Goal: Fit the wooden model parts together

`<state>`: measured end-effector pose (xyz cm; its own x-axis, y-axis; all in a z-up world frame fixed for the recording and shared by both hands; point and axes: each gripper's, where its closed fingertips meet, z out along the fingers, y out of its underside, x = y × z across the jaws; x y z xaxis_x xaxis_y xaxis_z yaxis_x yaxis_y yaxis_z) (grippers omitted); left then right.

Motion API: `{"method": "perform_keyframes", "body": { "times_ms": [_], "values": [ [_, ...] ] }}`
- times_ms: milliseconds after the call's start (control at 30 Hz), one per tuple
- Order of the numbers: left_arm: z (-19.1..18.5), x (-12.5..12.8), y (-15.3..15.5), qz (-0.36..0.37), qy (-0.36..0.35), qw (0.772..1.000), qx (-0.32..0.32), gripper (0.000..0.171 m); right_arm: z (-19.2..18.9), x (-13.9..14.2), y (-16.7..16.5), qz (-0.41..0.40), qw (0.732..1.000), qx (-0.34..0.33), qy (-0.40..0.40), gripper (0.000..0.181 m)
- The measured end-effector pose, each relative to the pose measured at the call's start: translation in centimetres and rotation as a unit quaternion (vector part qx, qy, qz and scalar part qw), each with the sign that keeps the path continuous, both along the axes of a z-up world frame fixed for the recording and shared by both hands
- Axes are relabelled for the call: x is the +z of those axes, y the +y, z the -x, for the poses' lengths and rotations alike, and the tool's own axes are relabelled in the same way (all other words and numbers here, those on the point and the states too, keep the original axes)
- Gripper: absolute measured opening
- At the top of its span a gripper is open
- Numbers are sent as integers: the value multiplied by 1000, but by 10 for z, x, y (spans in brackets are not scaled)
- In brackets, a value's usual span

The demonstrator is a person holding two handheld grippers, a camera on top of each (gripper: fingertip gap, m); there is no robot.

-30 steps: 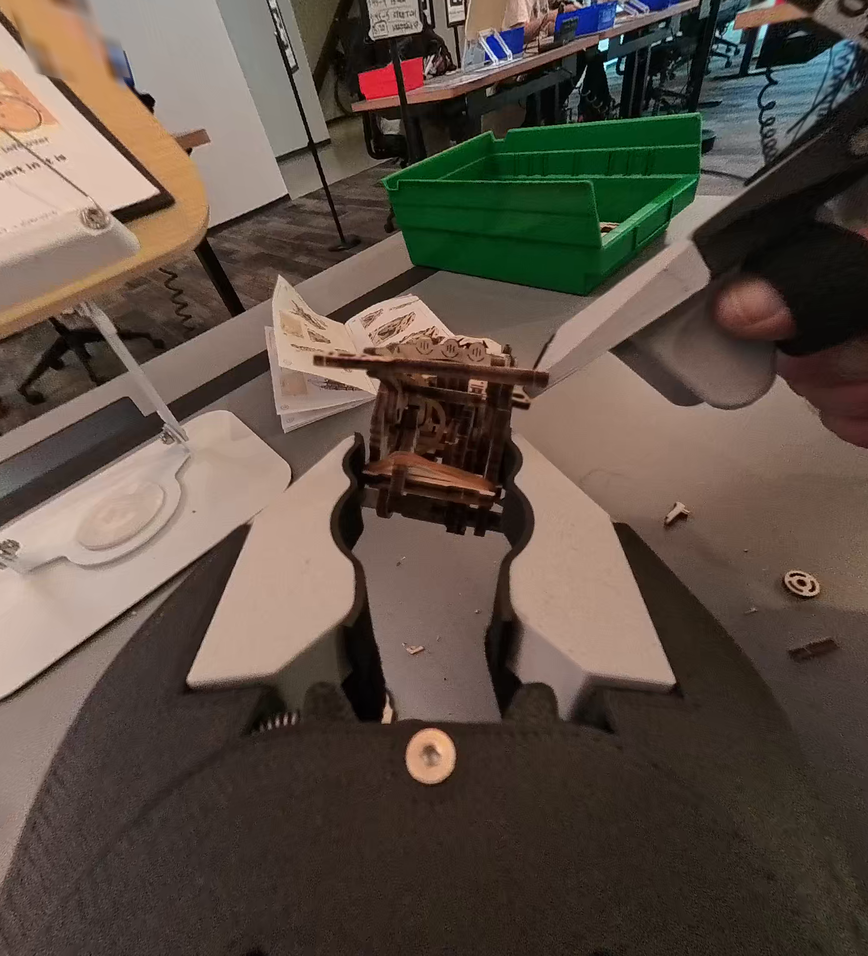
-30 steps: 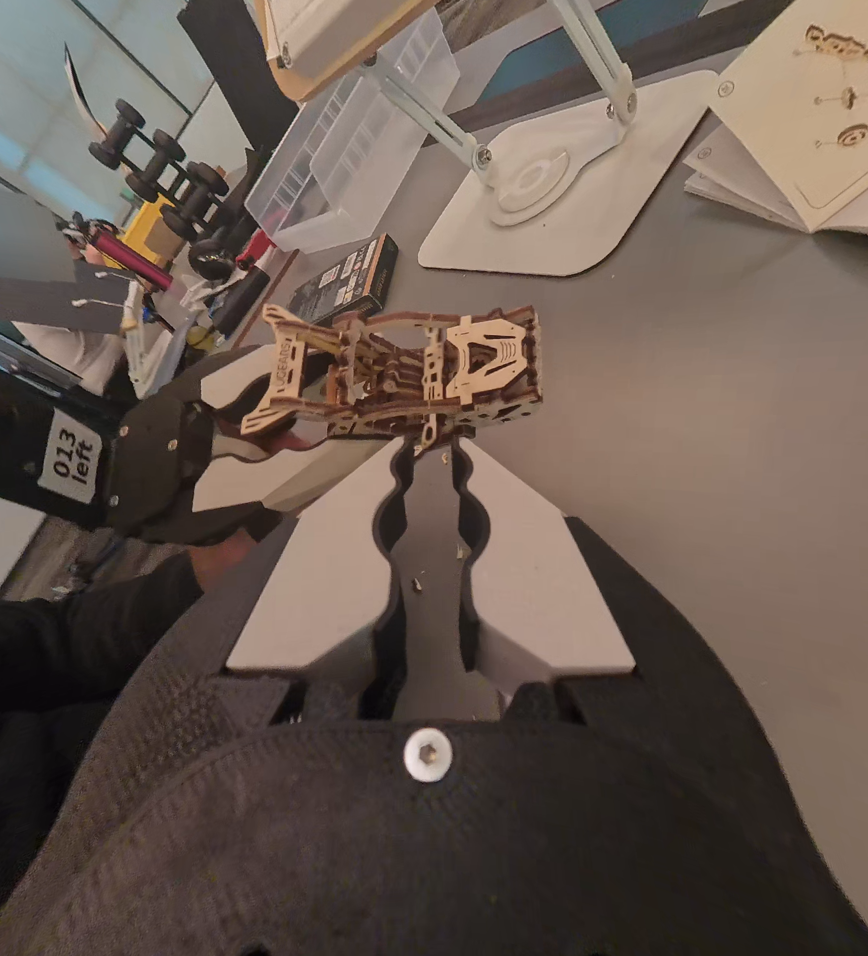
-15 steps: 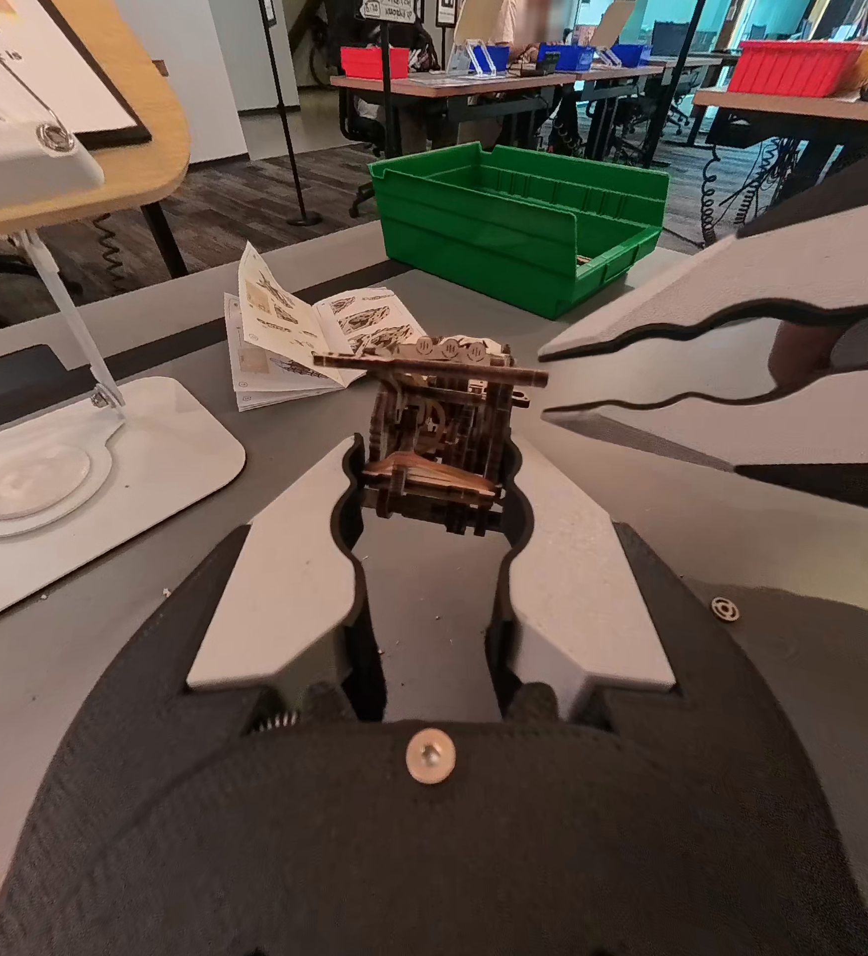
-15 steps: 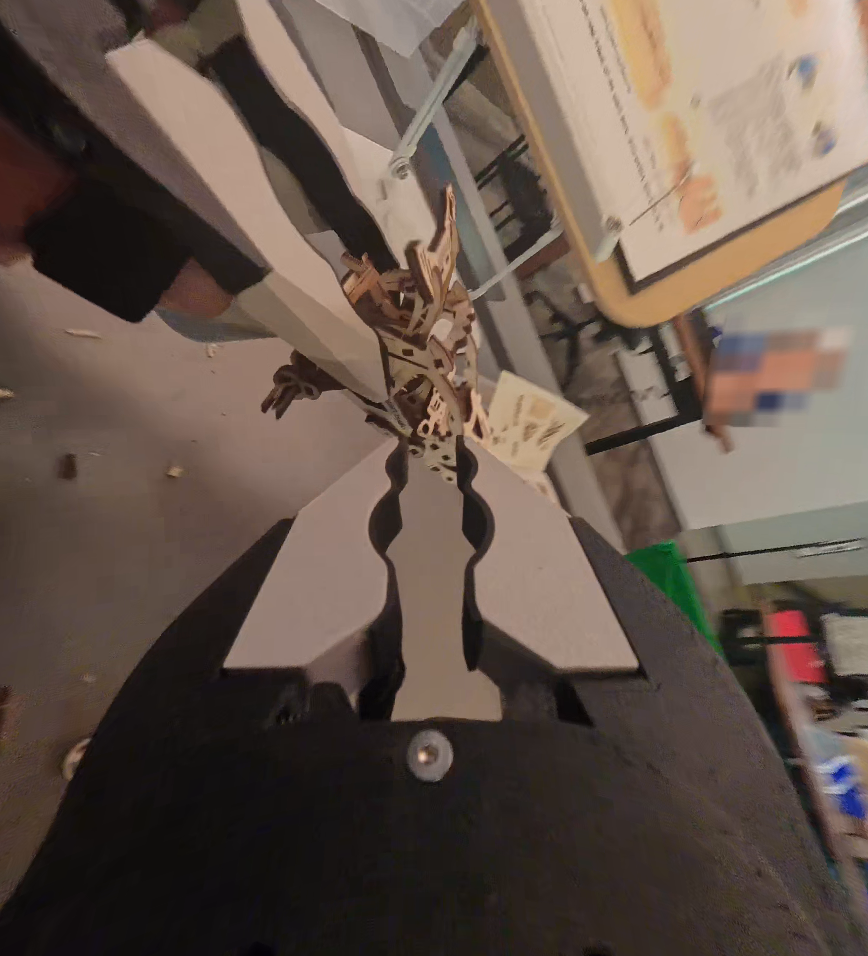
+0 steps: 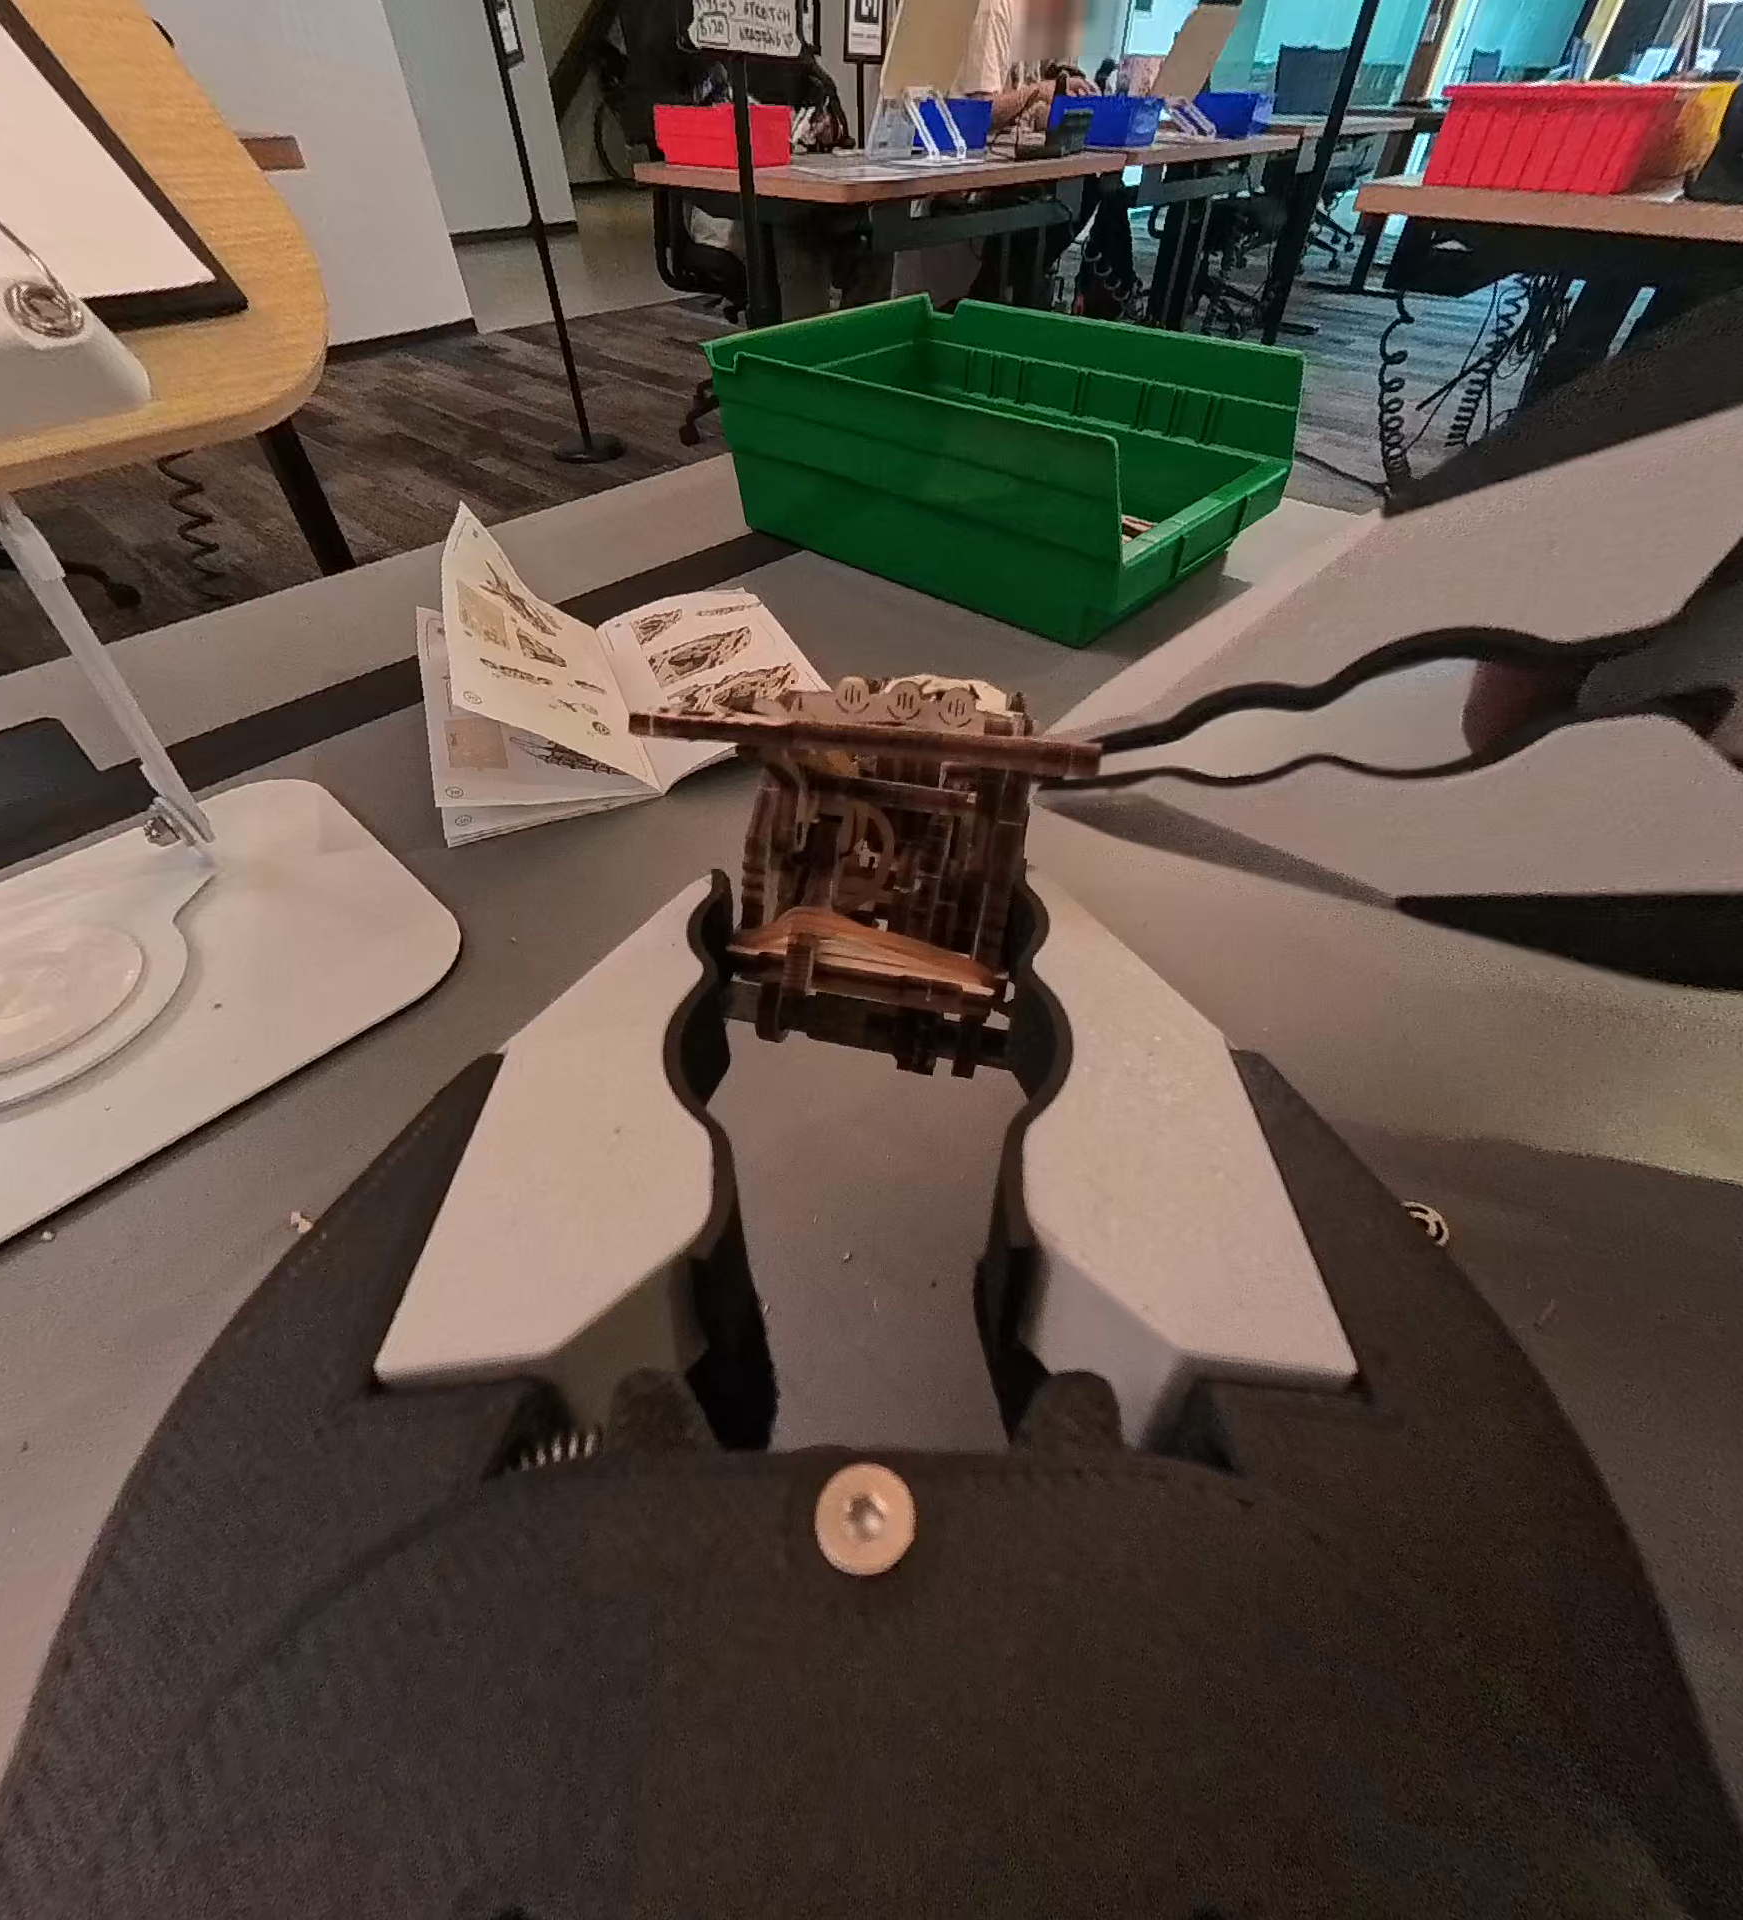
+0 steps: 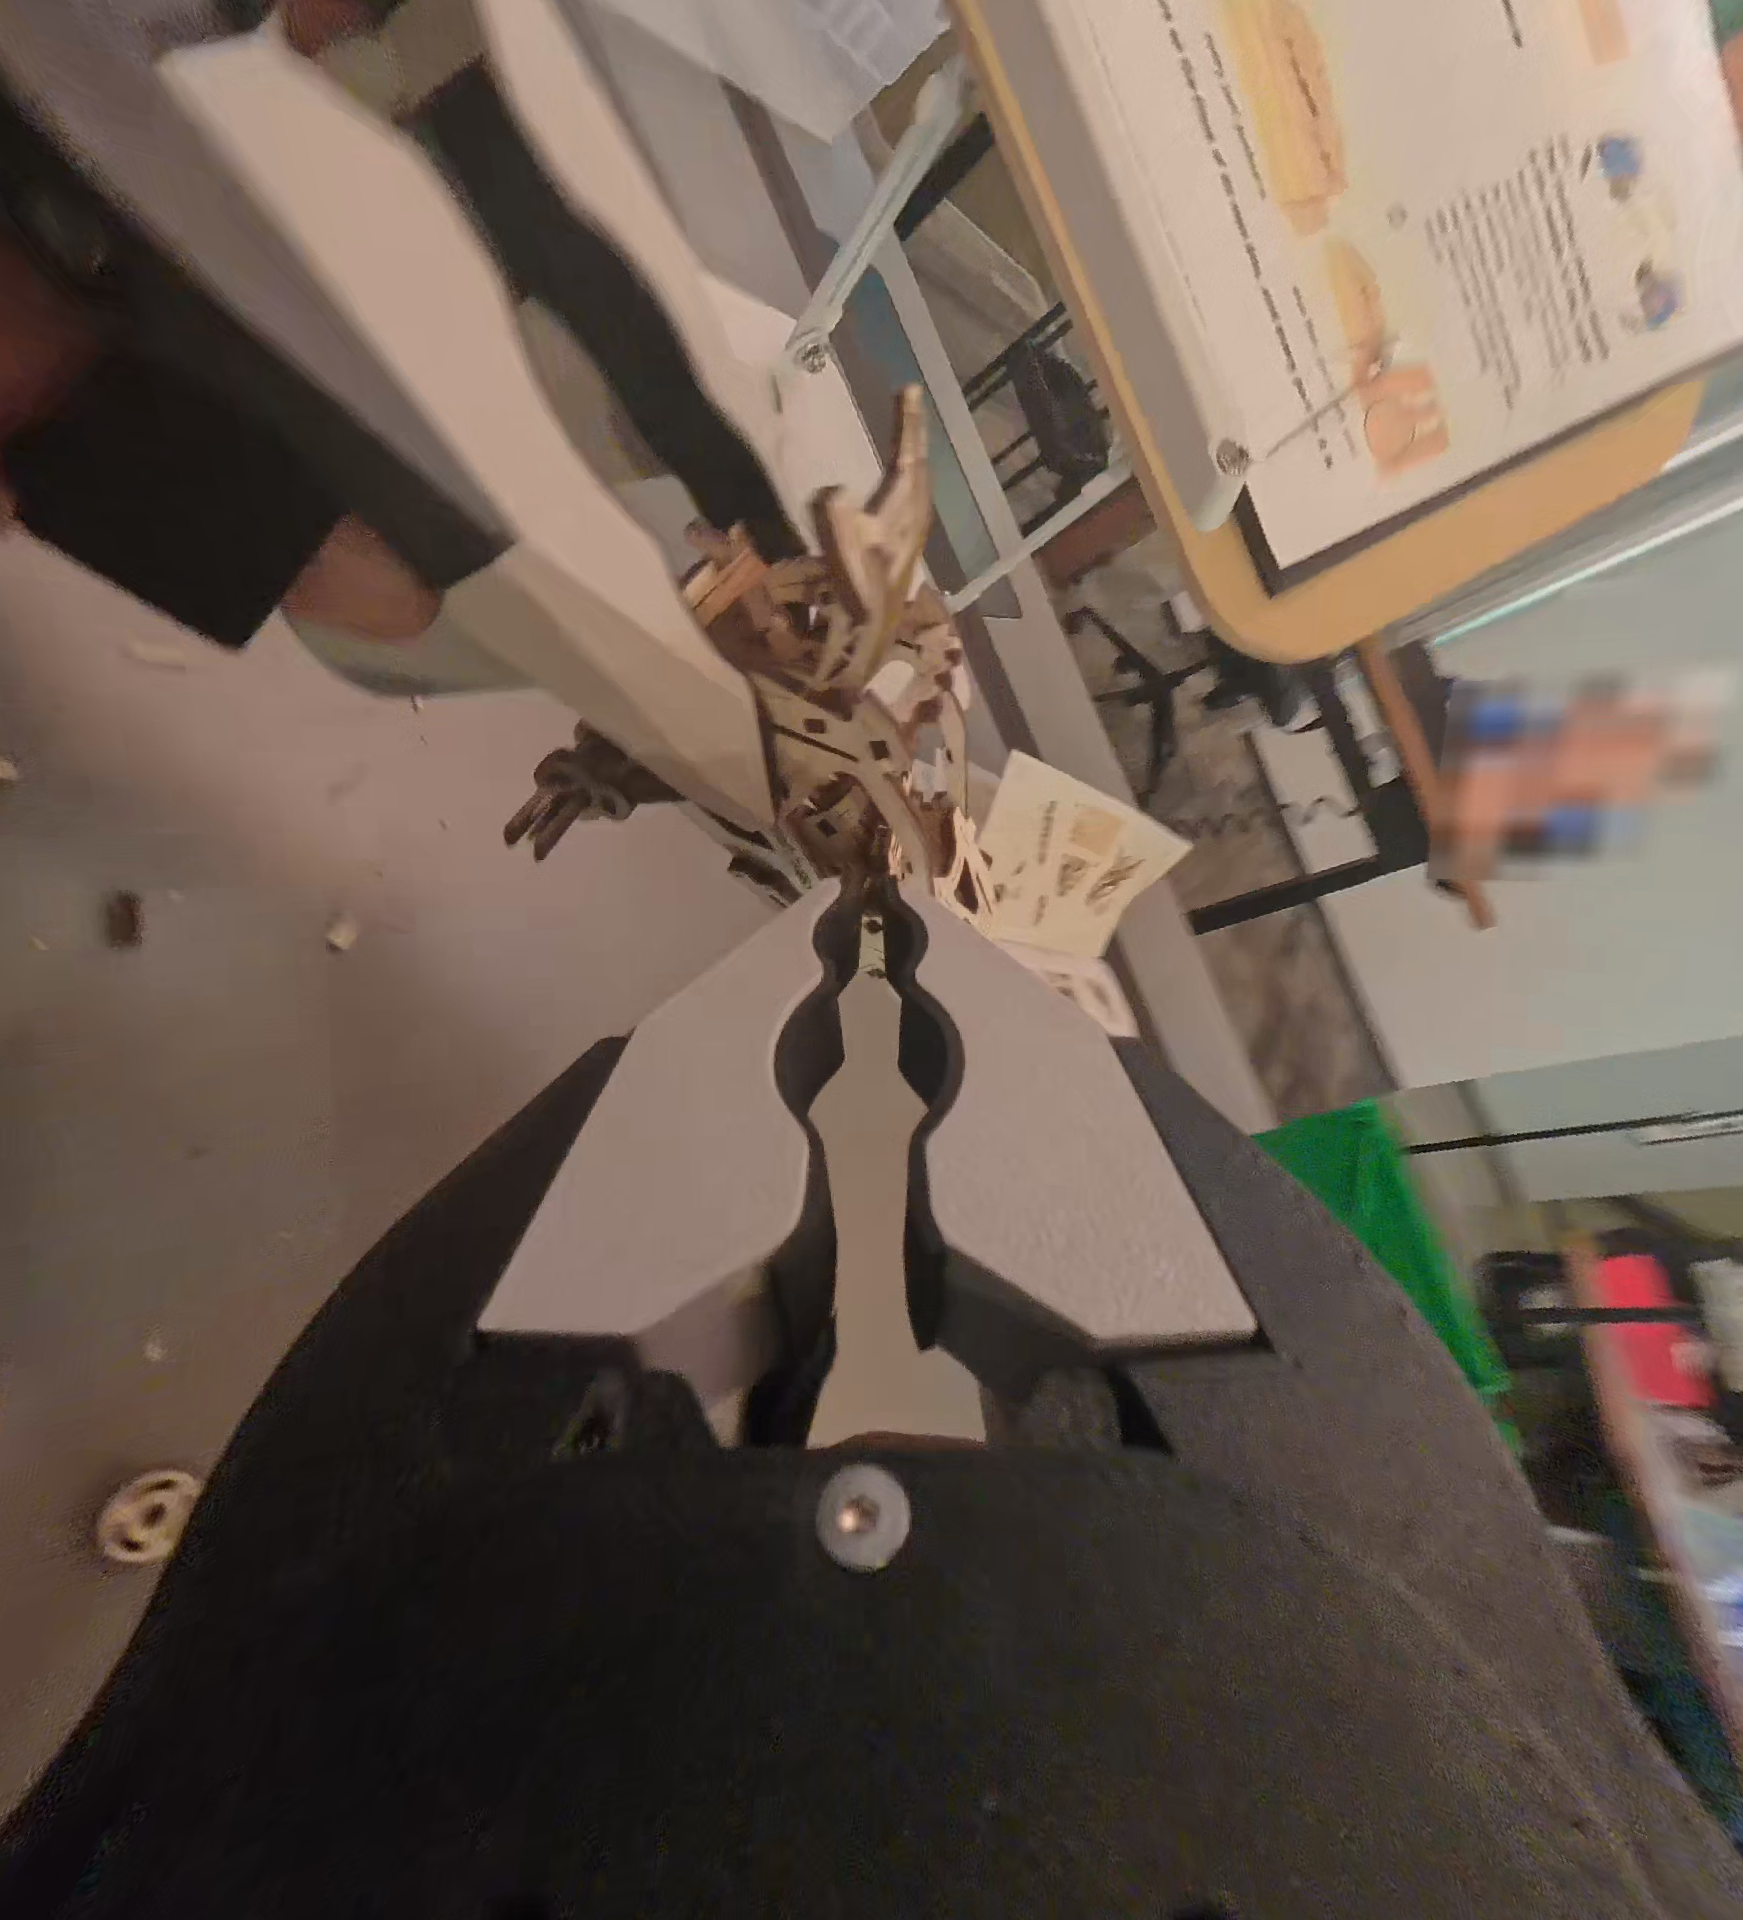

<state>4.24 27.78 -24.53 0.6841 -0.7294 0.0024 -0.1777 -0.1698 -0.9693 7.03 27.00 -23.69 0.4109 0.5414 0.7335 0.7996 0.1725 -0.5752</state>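
2 tongs pinch the wooden model (image 5: 877, 873) mid-frame: left gripper (image 5: 867, 966), right gripper (image 6: 872, 914); squeezing hard could snap it.

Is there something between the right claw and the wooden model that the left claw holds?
Nothing visible. The right claw already pinches the end of the top bar of the wooden model, which the left claw grips from both sides above the grey table.
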Motion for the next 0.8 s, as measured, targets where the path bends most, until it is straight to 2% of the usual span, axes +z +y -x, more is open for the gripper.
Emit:
{"method": "perform_keyframes", "body": {
  "times_ms": [100, 200, 367, 600, 800],
  "values": [
    [-2, 0, 0, -1, 1, 1000, -1, 49, -4, 2, 1, 62, 994, -16, 89, 1],
    [-3, 1, -1, -5, 0, 1000, 0, 49, -6, 5, 2, 123, 973, -29, 192, 1],
    [-6, 4, 2, -3, -9, 1000, 6, 49, -10, 7, 5, 213, 915, -39, 342, 0],
    [-12, 8, 8, 27, -45, 999, 6, 49, -18, 14, 12, 233, 877, -49, 417, 0],
    [-21, 7, 12, 34, -44, 998, 5, 49, -27, 15, 18, 257, 842, -59, 470, 0]
  ]
}}
